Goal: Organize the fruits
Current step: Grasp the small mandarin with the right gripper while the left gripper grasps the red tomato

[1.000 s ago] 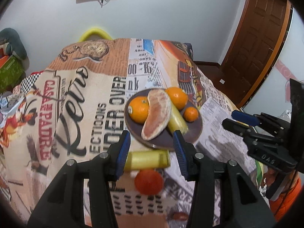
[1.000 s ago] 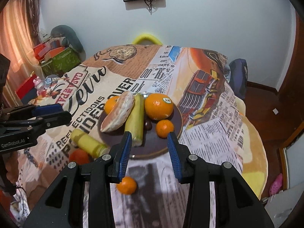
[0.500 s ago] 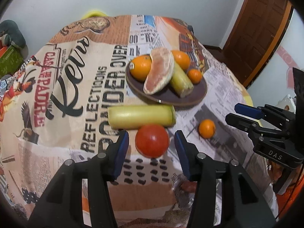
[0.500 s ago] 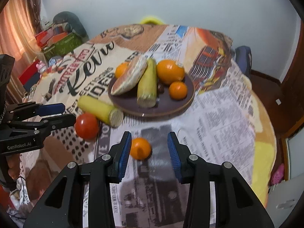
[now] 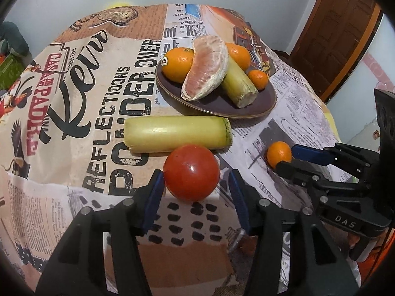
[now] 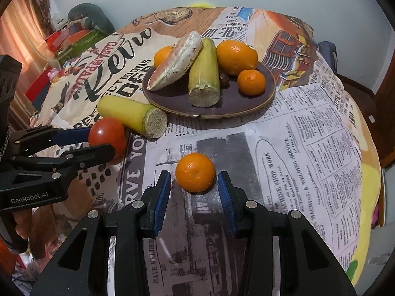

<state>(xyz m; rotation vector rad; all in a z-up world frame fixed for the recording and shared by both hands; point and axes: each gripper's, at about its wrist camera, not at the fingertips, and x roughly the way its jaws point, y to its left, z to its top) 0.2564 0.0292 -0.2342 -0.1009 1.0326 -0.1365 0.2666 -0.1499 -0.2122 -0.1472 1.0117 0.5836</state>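
Note:
A red tomato (image 5: 191, 172) lies on the printed tablecloth between the open jaws of my left gripper (image 5: 196, 180), not clamped. It also shows in the right wrist view (image 6: 107, 134). A small mandarin (image 6: 195, 172) lies between the open jaws of my right gripper (image 6: 193, 182); it shows in the left wrist view (image 5: 279, 154) too. A yellow-green cut stalk (image 5: 177, 134) lies just beyond the tomato. The dark plate (image 5: 261, 106) holds two oranges, a small mandarin, a peeled pomelo wedge (image 5: 207, 67) and another stalk.
The round table's edge drops off on the right (image 6: 365, 172). Boxes and clutter (image 6: 71, 37) stand beyond the table at the far left. A wooden door (image 5: 340, 32) is at the back right.
Both grippers have moved down and back from the plate towards the near side of the table. The left jaws now flank the tomato, the right jaws flank the loose mandarin.

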